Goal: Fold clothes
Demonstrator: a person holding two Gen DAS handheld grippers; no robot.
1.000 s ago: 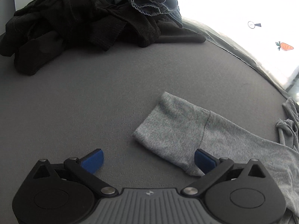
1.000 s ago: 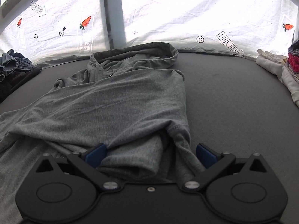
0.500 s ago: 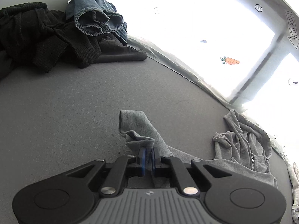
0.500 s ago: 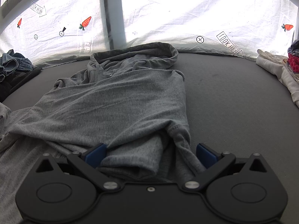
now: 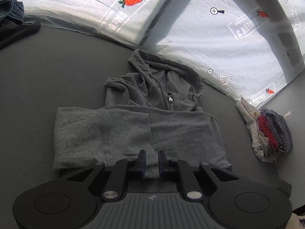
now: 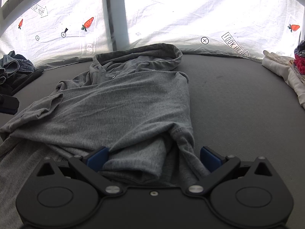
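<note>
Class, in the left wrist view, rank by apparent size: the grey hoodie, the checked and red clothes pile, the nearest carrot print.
1. grey hoodie
2. checked and red clothes pile
3. carrot print

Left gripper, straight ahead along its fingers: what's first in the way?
The left gripper, jaws opening, would first meet the grey hoodie's folded-over sleeve, probably right at the fingertips; depth is unclear.

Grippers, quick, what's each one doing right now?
Left gripper: jaws opening, a narrow gap, over the grey hoodie.
Right gripper: wide open, hoodie fabric between its fingers, not clamped.
</note>
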